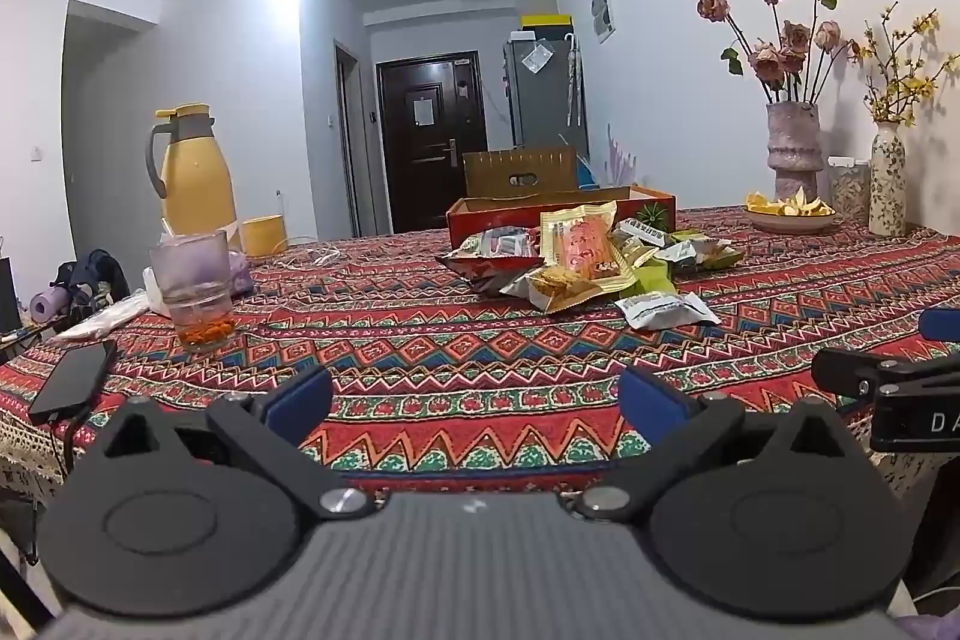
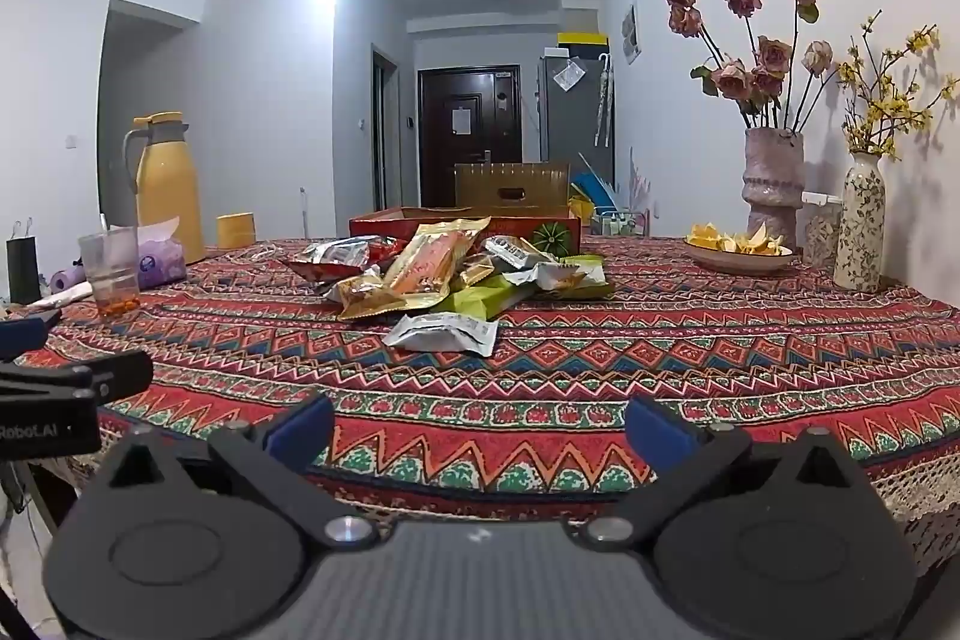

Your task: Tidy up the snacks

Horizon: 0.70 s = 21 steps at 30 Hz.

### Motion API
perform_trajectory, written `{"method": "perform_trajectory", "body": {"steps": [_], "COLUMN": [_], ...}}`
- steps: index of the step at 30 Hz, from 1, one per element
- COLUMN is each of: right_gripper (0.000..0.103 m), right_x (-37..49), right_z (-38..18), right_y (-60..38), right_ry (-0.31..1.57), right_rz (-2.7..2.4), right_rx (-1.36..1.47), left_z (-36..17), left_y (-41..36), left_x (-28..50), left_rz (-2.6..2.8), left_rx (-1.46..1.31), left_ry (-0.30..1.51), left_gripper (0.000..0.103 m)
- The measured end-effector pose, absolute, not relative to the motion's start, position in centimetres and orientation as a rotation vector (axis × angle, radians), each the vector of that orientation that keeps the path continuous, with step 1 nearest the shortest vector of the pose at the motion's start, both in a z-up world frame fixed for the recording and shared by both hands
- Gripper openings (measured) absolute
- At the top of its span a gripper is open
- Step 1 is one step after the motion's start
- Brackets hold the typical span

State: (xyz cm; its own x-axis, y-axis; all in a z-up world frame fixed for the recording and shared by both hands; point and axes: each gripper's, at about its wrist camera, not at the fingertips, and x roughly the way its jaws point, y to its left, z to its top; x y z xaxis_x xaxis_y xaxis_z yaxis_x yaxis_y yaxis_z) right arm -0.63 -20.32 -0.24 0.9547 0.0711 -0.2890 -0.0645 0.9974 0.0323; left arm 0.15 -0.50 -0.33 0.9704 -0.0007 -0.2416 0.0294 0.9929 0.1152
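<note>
A pile of snack packets lies on the patterned tablecloth, in front of an open red box with a raised lid. A white packet lies nearest. The pile, the box and the white packet also show in the right wrist view. My left gripper is open and empty above the table's near edge, well short of the pile. My right gripper is open and empty, beside the left one, also short of the pile.
A glass with orange bits, a black phone, a yellow thermos and a yellow cup stand at the left. A bowl of peels and two flower vases stand at the right by the wall.
</note>
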Motion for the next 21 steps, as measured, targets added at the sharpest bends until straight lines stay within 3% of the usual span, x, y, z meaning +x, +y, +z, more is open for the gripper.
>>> {"method": "perform_trajectory", "body": {"steps": [21], "right_gripper": [0.103], "right_x": [-0.54], "right_z": [-0.22], "right_y": [-20.30], "right_ry": [0.302], "right_rz": [0.065], "right_rx": [0.020], "left_z": [-0.26], "left_y": [-0.13], "left_x": [0.04], "left_rz": [-0.018], "left_rx": [0.115], "left_ry": [0.245], "left_gripper": [0.103]}}
